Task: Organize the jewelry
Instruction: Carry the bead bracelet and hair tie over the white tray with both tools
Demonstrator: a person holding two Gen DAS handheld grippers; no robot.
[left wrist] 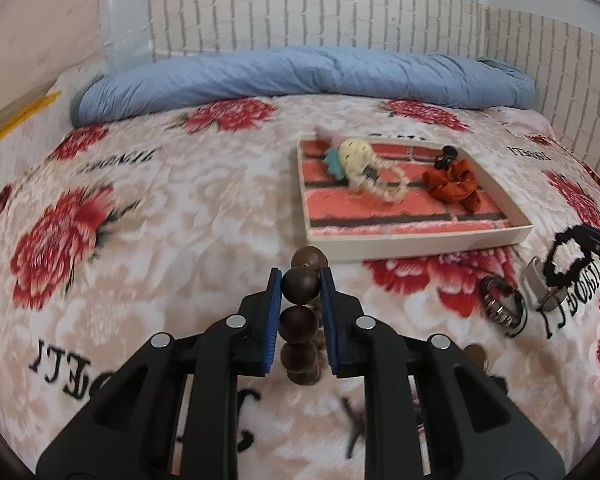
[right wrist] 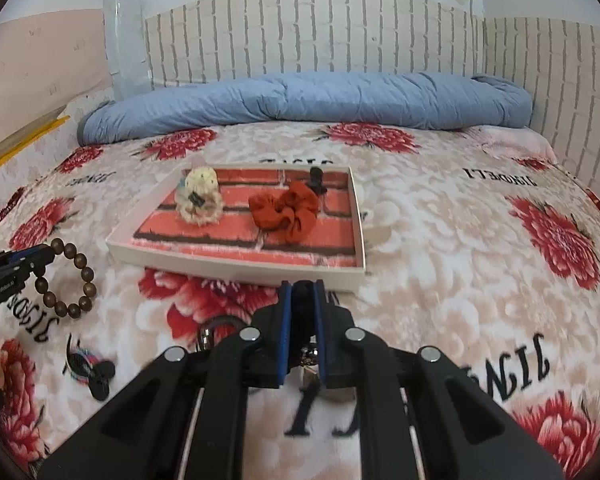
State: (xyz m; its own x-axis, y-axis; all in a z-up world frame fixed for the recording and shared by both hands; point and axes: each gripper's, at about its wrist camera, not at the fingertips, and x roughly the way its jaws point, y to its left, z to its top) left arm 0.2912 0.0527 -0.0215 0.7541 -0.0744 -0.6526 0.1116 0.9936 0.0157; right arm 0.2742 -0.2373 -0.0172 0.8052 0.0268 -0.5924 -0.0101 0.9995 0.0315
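Observation:
My left gripper (left wrist: 300,282) is shut on a brown wooden bead bracelet (left wrist: 300,312), held over the floral blanket just in front of the tray's near left corner; the bracelet also shows in the right wrist view (right wrist: 70,278). My right gripper (right wrist: 302,292) is shut on a black beaded bracelet (left wrist: 568,256), right of the tray's near edge. The shallow white tray (left wrist: 420,240) with a red brick-pattern floor holds a cream pineapple scrunchie (left wrist: 364,168), a rust-red scrunchie (left wrist: 454,188) and a black hair clip (left wrist: 446,156).
On the blanket near the grippers lie a dark metal-studded bracelet (left wrist: 502,308), a silver ring-like piece (left wrist: 540,286), and a black and multicoloured hair tie (right wrist: 88,368). A rolled blue quilt (right wrist: 300,100) lies at the bed's head, against a brick-pattern wall.

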